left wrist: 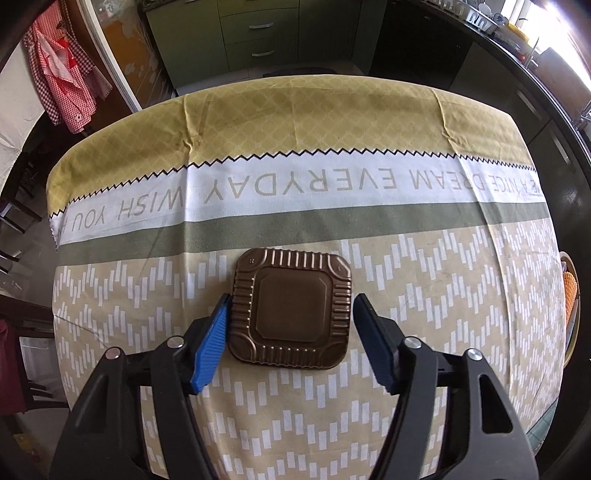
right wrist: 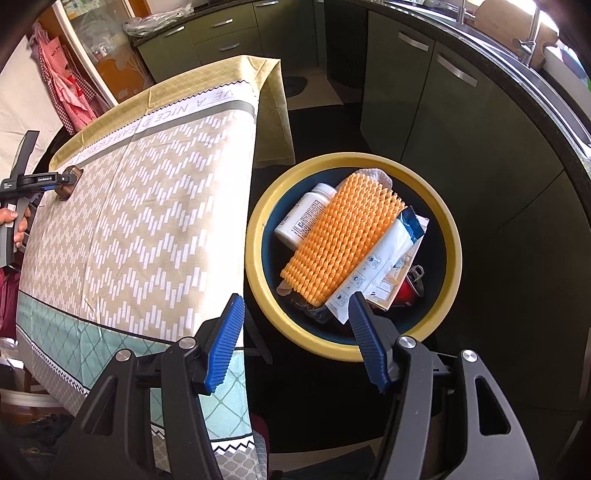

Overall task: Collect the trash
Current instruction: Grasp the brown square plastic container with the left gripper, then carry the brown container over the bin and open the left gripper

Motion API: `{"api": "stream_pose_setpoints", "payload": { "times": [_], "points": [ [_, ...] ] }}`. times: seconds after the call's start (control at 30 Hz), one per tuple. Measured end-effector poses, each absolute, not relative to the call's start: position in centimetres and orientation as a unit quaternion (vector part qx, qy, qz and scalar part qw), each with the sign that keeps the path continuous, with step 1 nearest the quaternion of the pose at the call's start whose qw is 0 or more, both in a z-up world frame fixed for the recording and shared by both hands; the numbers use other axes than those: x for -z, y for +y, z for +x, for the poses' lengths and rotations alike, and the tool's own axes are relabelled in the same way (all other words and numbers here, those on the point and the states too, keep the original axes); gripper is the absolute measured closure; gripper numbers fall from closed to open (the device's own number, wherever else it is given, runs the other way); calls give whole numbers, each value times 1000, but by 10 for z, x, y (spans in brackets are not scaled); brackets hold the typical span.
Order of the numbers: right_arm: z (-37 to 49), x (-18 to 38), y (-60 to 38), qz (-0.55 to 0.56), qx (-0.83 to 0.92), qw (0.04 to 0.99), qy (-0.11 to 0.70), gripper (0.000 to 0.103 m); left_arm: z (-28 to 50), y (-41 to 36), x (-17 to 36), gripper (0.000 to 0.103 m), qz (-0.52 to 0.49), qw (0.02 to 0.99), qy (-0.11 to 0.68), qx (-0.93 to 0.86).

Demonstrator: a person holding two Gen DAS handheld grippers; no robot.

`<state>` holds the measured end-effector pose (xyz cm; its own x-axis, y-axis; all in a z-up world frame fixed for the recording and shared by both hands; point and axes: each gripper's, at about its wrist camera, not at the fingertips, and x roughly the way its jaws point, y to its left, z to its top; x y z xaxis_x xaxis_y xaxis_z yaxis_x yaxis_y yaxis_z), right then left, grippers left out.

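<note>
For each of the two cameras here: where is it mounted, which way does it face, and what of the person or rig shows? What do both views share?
Left wrist: sits on the left claw, looking steeply down at the brown tray on the tablecloth; one blue pad touches the tray's side.
Right wrist: sits on the right claw, looking down past the table edge into the yellow-rimmed bin of trash; nothing is between its pads. A hand shows at far left.
Shared: brown tray, left claw, tablecloth, green cabinets.

surface: table (left wrist: 443,295), patterned tablecloth (left wrist: 295,192) | on it: 1 brown square tray (left wrist: 291,308)
</note>
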<state>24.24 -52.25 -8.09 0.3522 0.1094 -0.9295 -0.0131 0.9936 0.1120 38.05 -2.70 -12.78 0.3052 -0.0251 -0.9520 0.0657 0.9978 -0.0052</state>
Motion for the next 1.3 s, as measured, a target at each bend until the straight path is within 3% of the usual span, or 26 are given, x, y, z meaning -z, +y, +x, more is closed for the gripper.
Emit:
{"api": "stream_pose_setpoints", "payload": {
  "times": [0.27, 0.6, 1.0, 1.3],
  "points": [
    [240, 81, -526, 48, -39, 821, 568, 44, 378, -23, 128, 46, 17, 810, 585, 42],
    [232, 77, -530, 58, -37, 826, 560, 44, 333, -75, 83, 46, 54, 823, 554, 112],
    [197, 90, -573, 101, -9, 825, 556, 42, 279, -268, 37, 45, 131, 793, 515, 297],
    [168, 100, -608, 118, 1, 823, 555, 41, 268, -428, 63, 45, 161, 753, 516, 376]
  ]
}}
